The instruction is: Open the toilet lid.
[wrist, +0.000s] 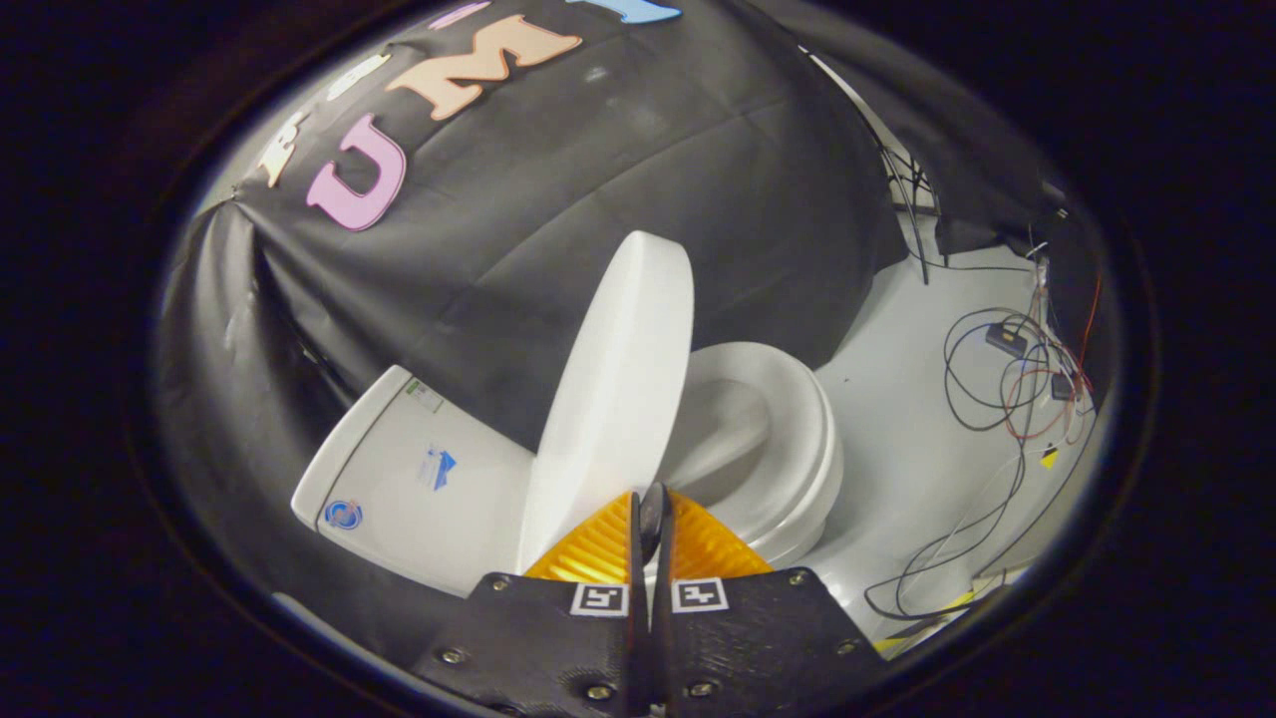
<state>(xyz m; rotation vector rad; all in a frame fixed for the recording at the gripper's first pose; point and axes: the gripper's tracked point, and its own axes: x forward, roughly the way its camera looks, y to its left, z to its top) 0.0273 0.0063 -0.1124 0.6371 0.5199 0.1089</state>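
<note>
jaws of the gripper (650,524): pressed together, only a thin slit between the fingers, nothing pinched; the tips sit against the lower edge of the smooth white oval plastic toilet lid (610,399). left to right: glossy white rectangular ceramic cistern (409,469) bearing small stickers, backed by creased black cloth wall (598,179); the lid stands raised, roughly upright, just ahead of the fingers; beyond it the rounded white toilet seat and bowl (788,449) lies exposed. right of the bowl, a pale smooth floor (917,419) gives open room, bounded farther right by loose black and red cables (1007,384).
</note>
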